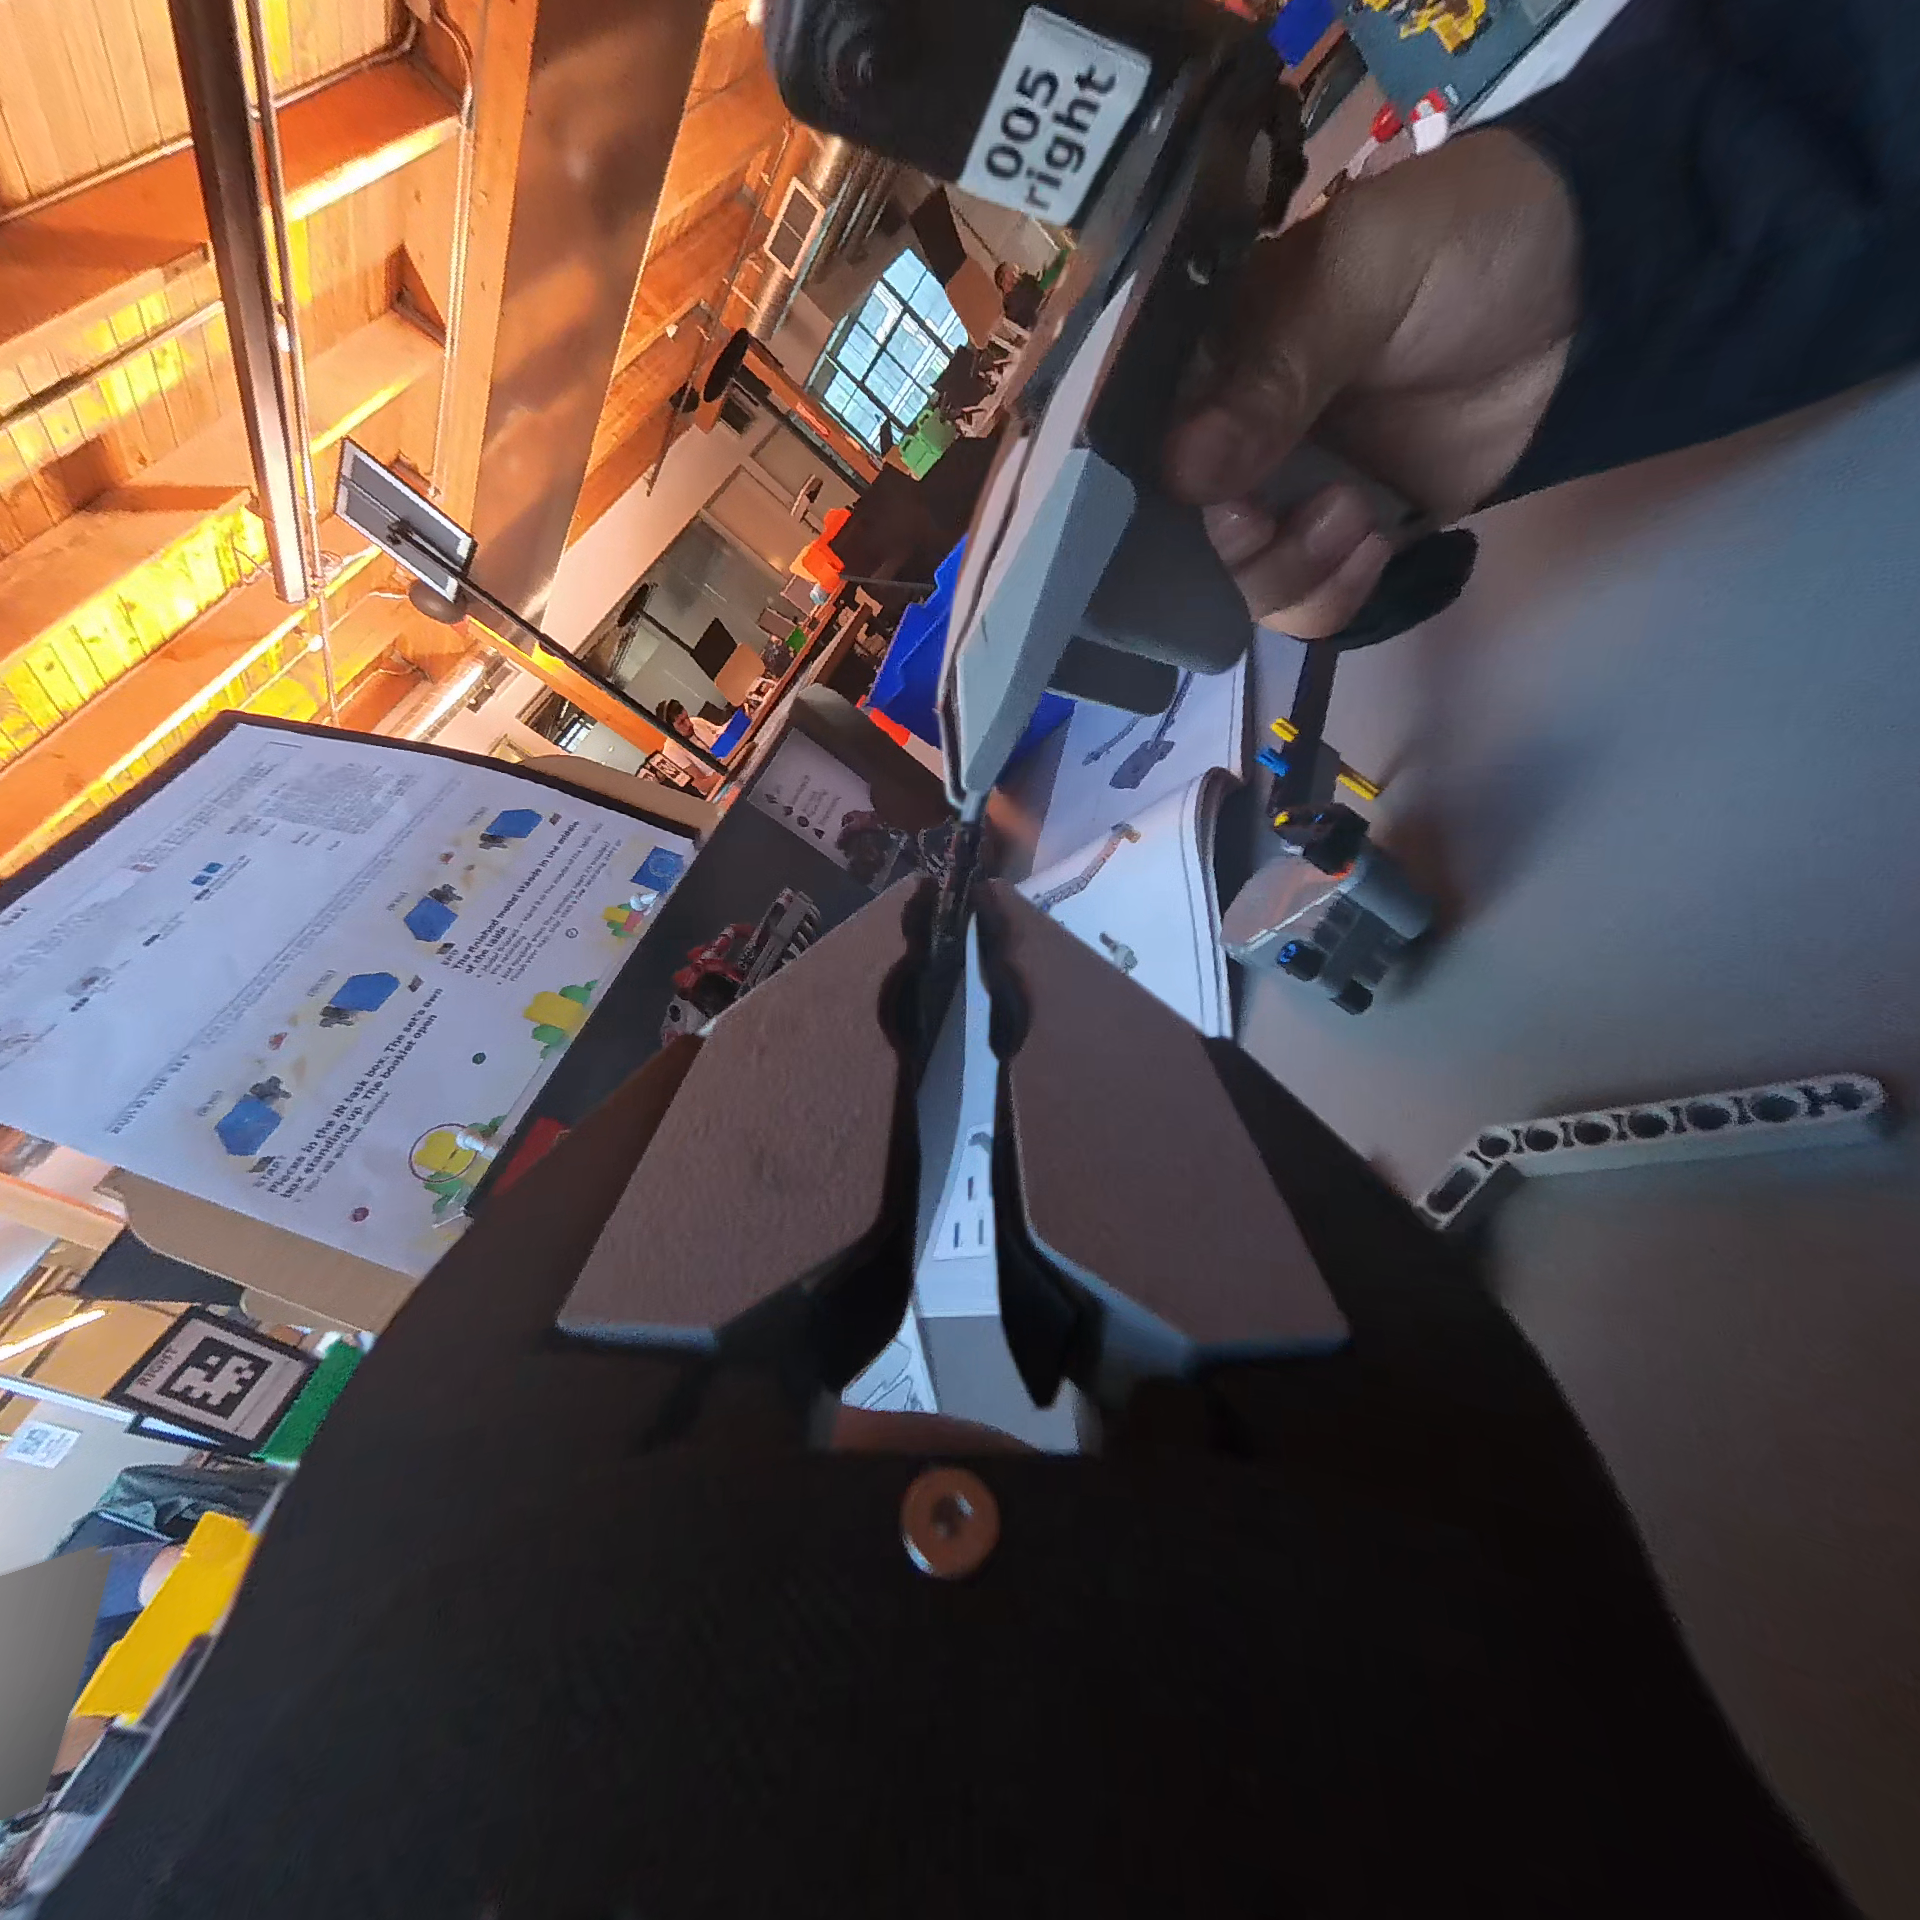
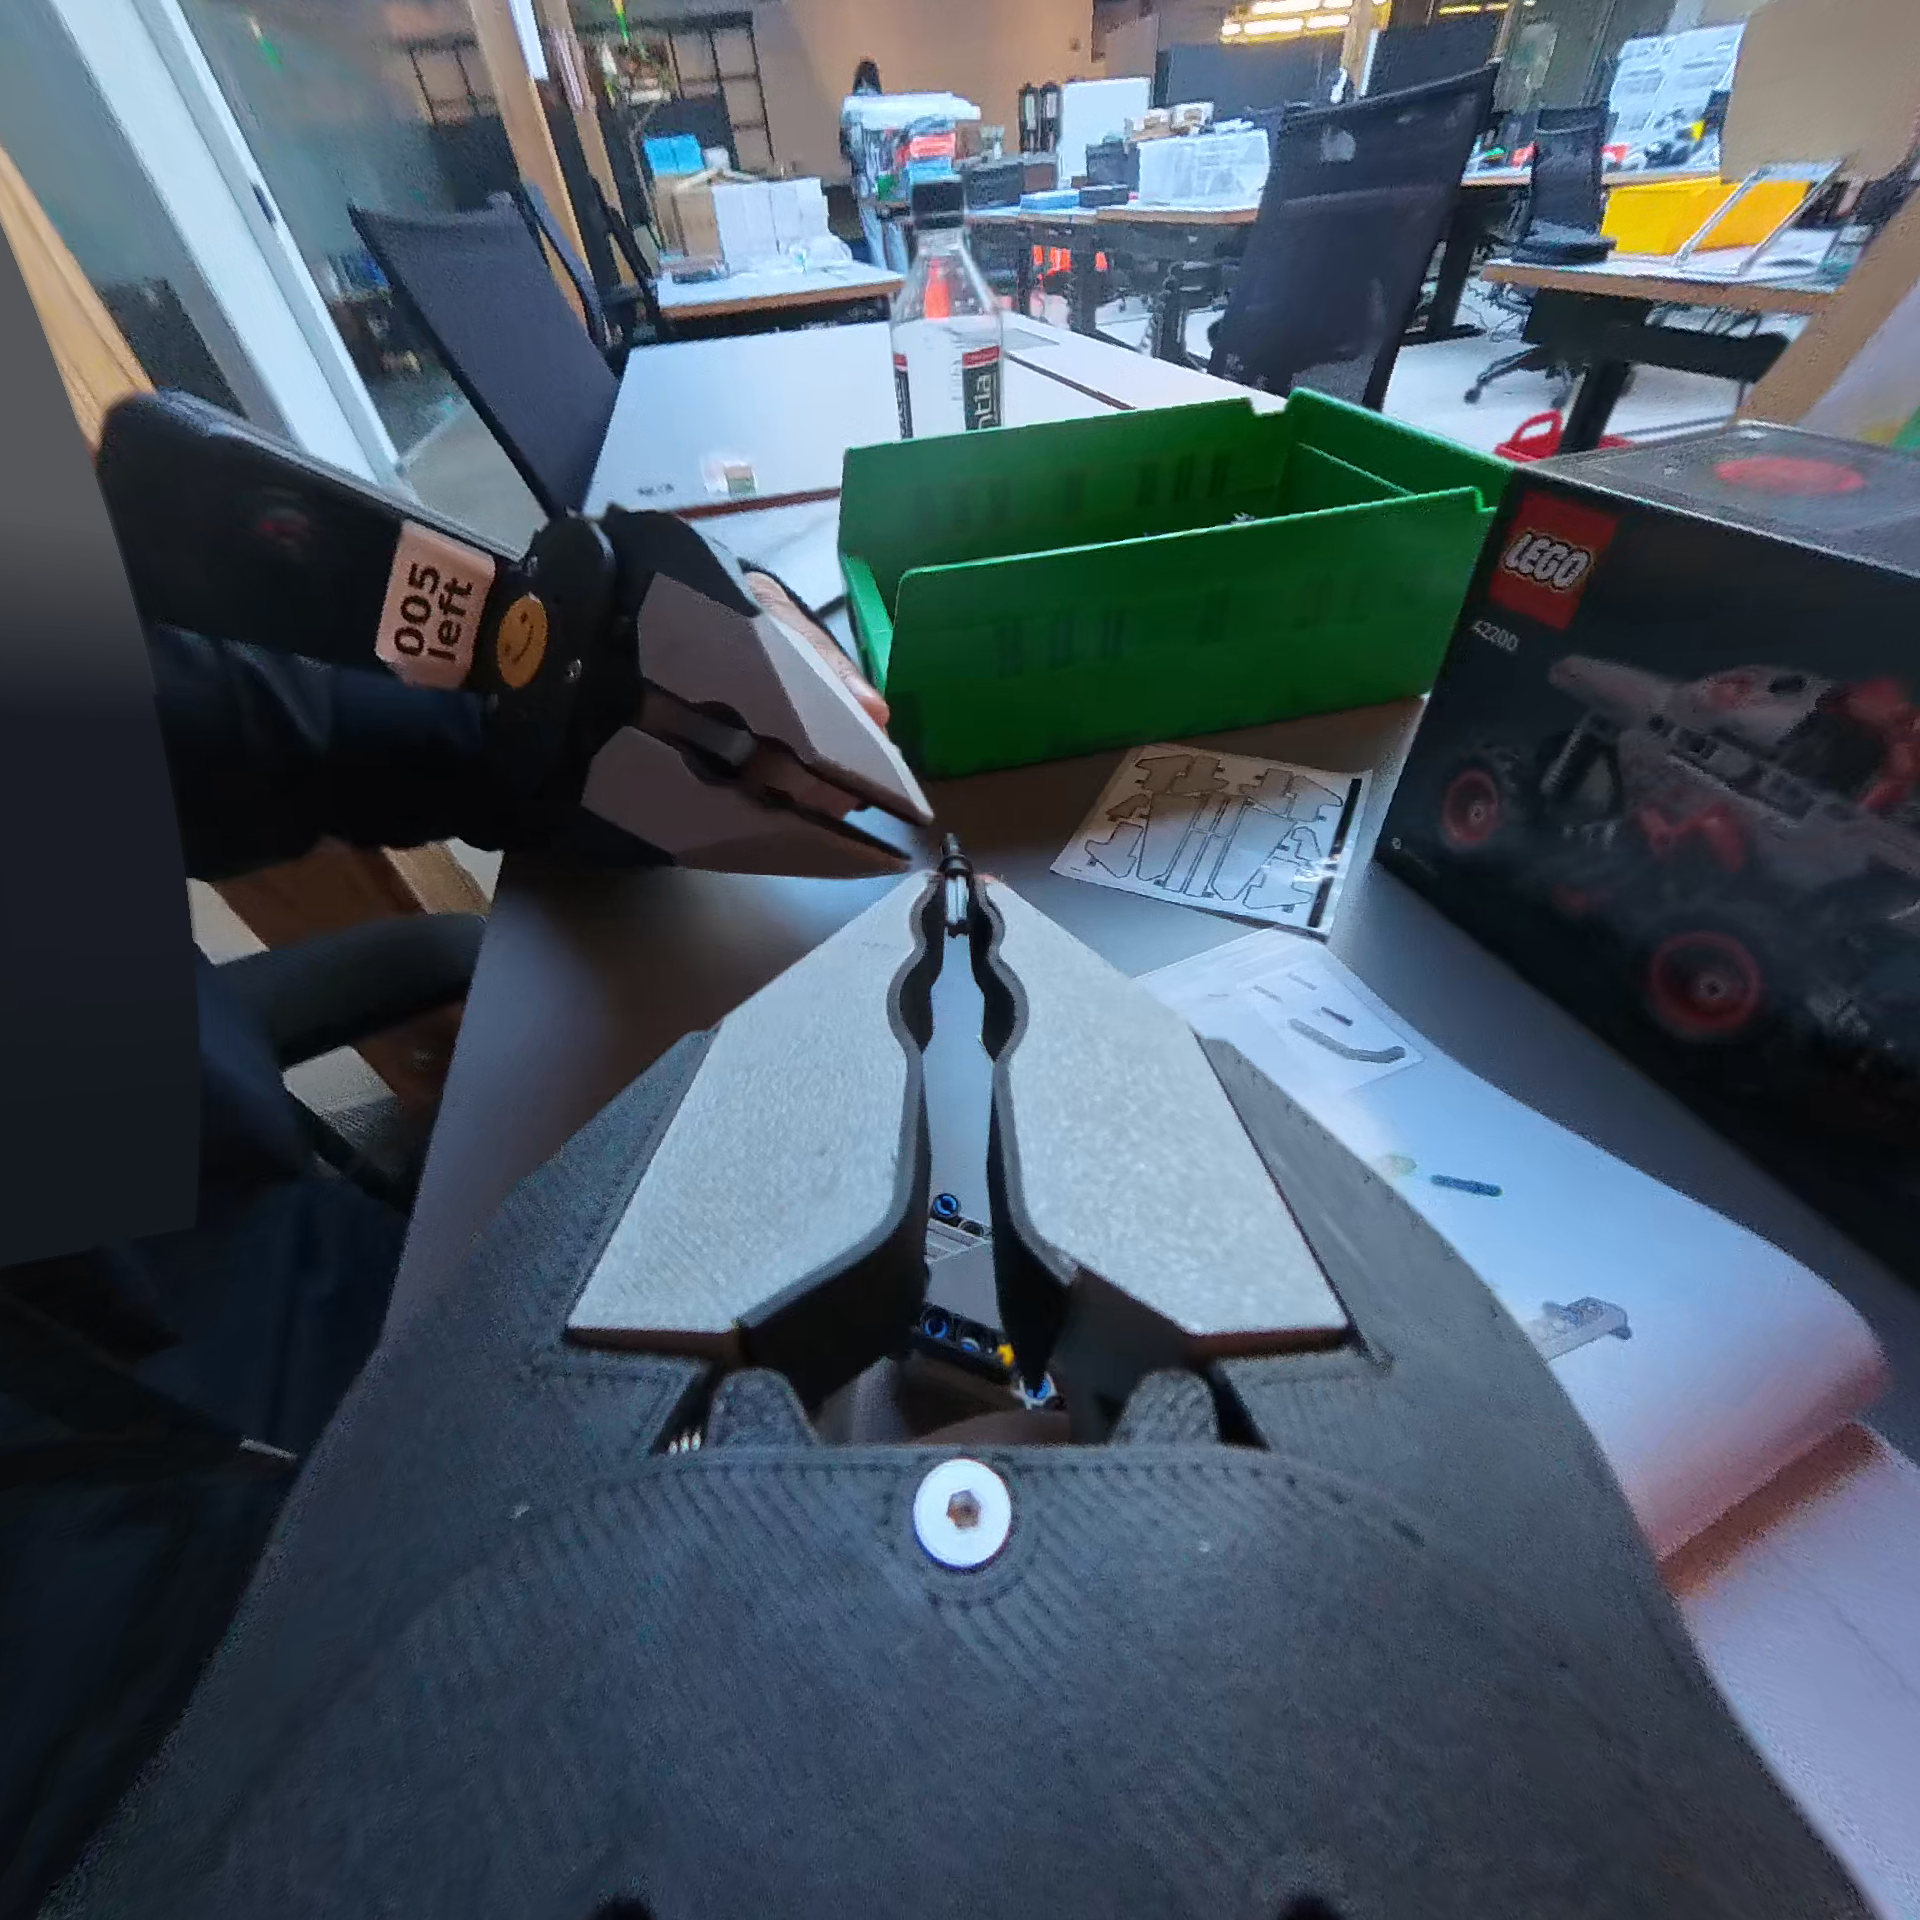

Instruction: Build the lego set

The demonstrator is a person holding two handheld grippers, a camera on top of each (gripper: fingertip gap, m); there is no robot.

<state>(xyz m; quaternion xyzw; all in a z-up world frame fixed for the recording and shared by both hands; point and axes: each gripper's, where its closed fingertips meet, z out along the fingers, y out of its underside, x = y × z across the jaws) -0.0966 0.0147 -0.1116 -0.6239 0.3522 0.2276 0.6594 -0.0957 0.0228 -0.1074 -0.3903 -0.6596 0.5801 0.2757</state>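
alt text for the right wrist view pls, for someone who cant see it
The right gripper pinches a small black pin at its tips above a dark table, and the left gripper reaches in to its end. Behind sit a green bin, a sticker sheet and the set's box.

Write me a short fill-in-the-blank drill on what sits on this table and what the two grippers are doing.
1. The open plastic bin behind the grippers is ____ in colour.
2. The right gripper is shut on a small black ____.
3. The sticker sheet lies between the bin and the open instruction ____.
4. The long grey beam lies ____ on the table, untouched.

Missing words: green; pin; booklet; flat
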